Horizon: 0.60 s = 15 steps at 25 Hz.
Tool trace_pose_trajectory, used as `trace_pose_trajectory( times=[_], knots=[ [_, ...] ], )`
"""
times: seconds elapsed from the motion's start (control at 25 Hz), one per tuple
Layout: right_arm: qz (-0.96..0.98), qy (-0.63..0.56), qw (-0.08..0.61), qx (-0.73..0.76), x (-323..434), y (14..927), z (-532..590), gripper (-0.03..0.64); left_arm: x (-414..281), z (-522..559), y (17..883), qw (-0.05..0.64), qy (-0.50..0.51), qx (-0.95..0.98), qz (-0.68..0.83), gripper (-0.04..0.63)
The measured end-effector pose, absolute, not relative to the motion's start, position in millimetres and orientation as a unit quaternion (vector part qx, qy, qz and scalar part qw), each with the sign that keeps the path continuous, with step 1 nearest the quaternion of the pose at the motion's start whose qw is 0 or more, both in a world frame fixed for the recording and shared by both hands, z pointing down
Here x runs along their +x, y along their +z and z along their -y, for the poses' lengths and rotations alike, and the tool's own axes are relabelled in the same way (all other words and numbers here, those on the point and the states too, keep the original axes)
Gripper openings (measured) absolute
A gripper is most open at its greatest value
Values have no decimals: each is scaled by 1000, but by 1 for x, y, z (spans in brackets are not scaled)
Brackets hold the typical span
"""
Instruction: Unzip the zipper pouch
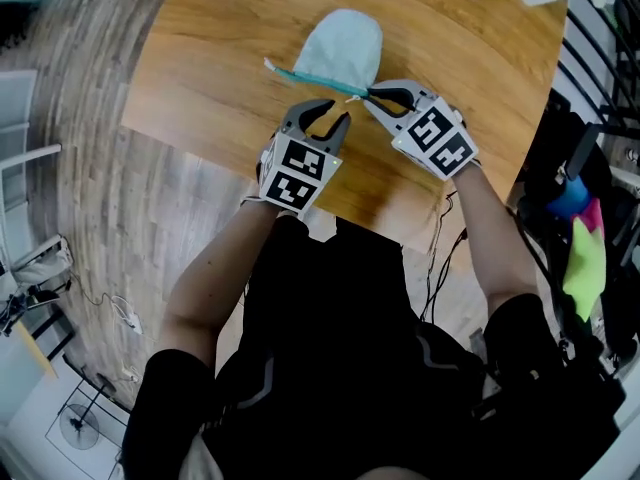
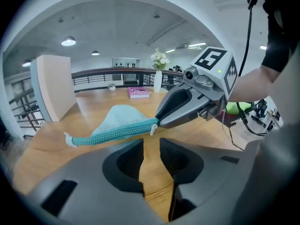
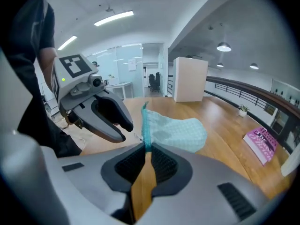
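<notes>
Bright overhead light, sharp focus, fisheye-warped dark edges.

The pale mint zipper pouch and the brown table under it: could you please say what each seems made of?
Pale mint zipper pouch: seemingly woven fabric, matte; a fine checked texture shows and it sags softly. Its teal zipper: likely plastic teeth on cloth tape. Brown table: wood or wood-look laminate, satin; grain lines with soft glare.
</notes>
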State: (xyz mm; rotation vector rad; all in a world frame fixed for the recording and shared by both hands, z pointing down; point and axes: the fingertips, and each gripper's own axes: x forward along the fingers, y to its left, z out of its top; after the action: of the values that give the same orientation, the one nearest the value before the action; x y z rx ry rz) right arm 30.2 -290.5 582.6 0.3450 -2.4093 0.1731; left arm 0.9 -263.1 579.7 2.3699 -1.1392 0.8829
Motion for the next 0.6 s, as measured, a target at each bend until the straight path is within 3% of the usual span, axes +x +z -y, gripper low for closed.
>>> trace_pose_trajectory(
  times=[0.32,0.6],
  knots=[
    [937,86,287,180,28,490,281,44,-1,259,494,118,275,880,369,126],
    [937,83,269,205,26,441,254,44,-2,244,436,111,228,914,316,126]
  ],
)
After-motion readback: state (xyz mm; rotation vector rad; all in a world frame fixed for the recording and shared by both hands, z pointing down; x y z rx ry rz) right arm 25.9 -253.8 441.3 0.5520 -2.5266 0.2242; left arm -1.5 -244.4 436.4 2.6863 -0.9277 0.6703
